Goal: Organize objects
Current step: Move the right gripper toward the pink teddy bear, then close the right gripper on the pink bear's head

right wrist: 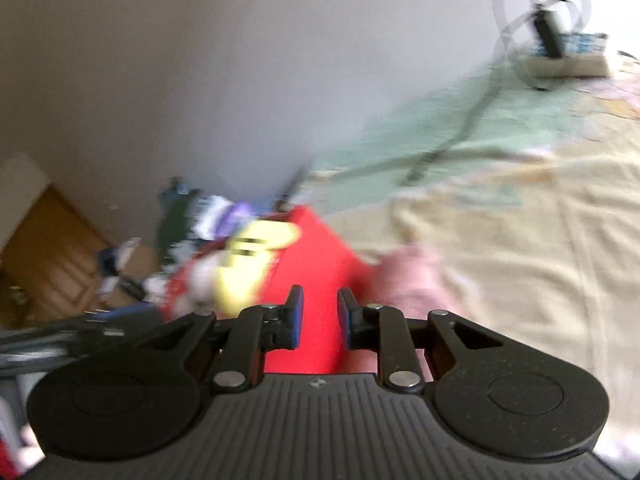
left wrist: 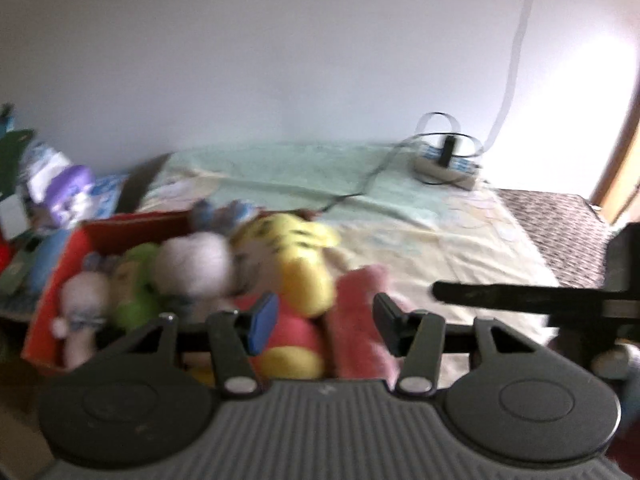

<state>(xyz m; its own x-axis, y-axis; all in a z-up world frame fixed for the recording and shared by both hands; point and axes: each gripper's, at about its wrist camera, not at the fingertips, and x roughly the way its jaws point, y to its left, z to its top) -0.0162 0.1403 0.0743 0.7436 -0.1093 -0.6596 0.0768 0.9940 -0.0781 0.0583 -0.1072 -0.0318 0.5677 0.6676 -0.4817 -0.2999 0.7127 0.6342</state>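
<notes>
I see soft daylight flooding in from the right, blowing out the wall [left wrist: 580, 92] there to glare. Both views smear with motion blur, worst over the plush toys [left wrist: 208, 272] and red box [right wrist: 316, 248]. Fisheye bending curves the bed [left wrist: 460, 240], and corners fall black

Plush toys [left wrist: 192, 276] piled in red box [left wrist: 132, 226] on bed; pink plush [left wrist: 360, 320] beside box.

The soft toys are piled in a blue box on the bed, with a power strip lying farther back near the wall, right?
Not quite: the box holding the soft toys is red, not blue, as the left wrist view shows. The power strip does lie farther back near the wall.
</notes>
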